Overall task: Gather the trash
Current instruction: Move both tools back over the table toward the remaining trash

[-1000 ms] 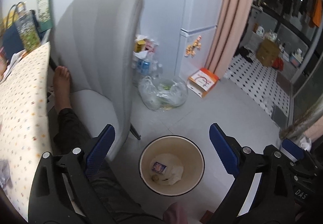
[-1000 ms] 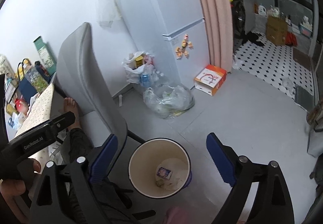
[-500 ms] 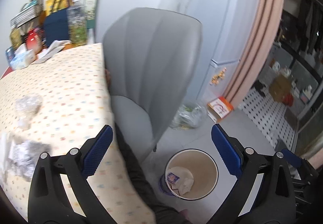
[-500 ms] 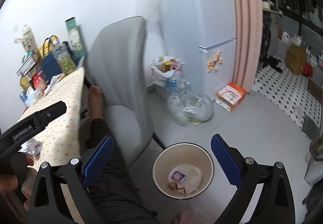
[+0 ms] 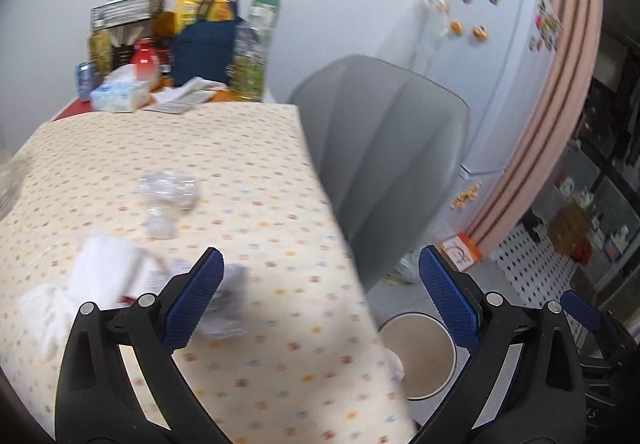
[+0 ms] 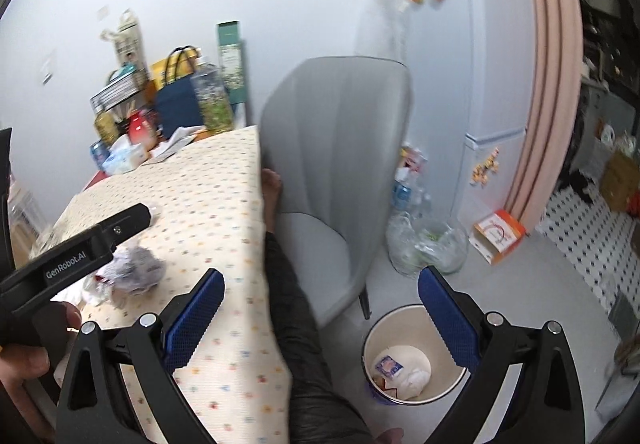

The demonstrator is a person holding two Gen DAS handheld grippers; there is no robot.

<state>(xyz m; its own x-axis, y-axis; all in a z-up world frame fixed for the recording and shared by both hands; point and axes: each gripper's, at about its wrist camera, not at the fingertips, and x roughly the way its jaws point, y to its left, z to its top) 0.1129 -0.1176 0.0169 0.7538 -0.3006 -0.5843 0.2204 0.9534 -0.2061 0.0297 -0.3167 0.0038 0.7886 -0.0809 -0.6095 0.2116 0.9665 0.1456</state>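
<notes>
Left hand-held gripper (image 5: 320,276) wide open, crumpled trash (image 5: 224,300) just beneath its left finger.

Both grippers point forward and downward with nothing between their blue pads. The left gripper (image 5: 320,300) has its jaws spread wide; the right gripper (image 6: 320,304) is equally wide apart, its jaws having just been opening. A hand (image 6: 24,352) grips the left gripper's handle.

The wrappers (image 5: 120,276) on the surface (image 5: 260,172) are motion-blurred beyond telling. The surface's corner hides part of the bin (image 5: 420,356) beside it.
</notes>
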